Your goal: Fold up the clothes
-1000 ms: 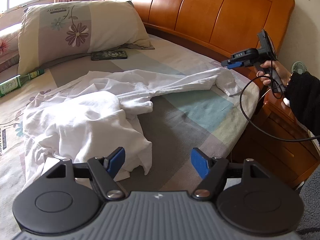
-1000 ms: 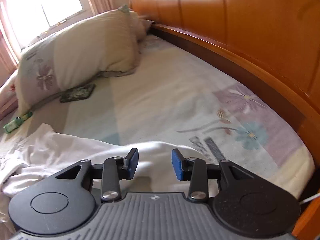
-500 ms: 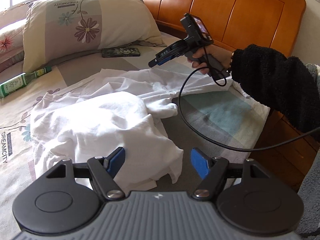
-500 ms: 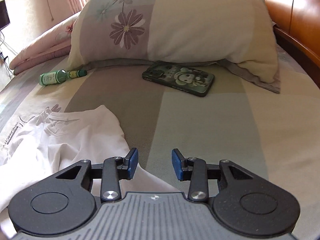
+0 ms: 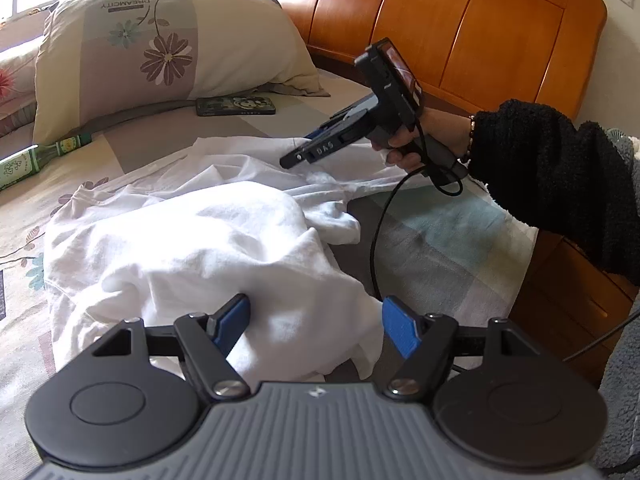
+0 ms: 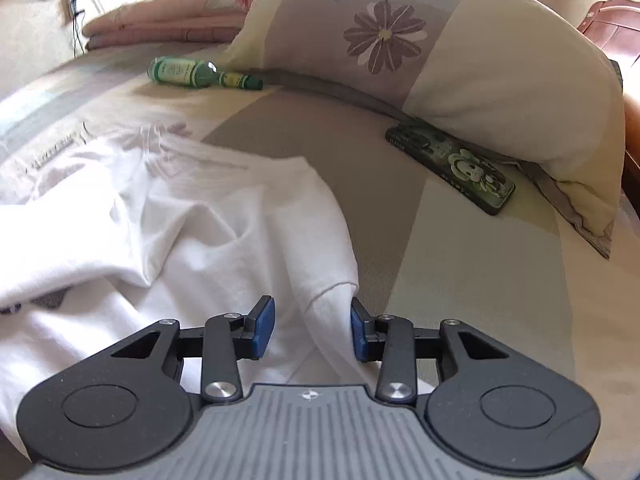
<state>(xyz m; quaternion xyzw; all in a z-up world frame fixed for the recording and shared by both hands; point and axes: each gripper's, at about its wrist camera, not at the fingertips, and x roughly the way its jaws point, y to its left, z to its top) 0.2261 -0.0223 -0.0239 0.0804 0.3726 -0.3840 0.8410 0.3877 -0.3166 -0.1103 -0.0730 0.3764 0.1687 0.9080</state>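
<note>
Item: white garment [image 5: 192,240], crumpled, unfolded, spread across the near half of the bed [image 5: 440,236]; one edge runs toward the far right, near the wooden headboard [image 5: 460,32].

Left gripper [image 5: 316,320]: jaws wide open, nothing clamped, poised above the garment's near bunched edge.

Right gripper [image 6: 312,328]: held in a hand [image 5: 416,140] with a black fuzzy sleeve [image 5: 552,176]; jaws partly open, a folded corner of the garment lying between them, pads not seen pressing it. Whether the cloth touches the right pad cannot be told.

Also on the bed: floral pillow [image 6: 440,48] at the far side; phone [image 6: 456,168] in a green cartoon case just beside the pillow; green bottle [image 6: 200,74] lying on its side, far left.
</note>
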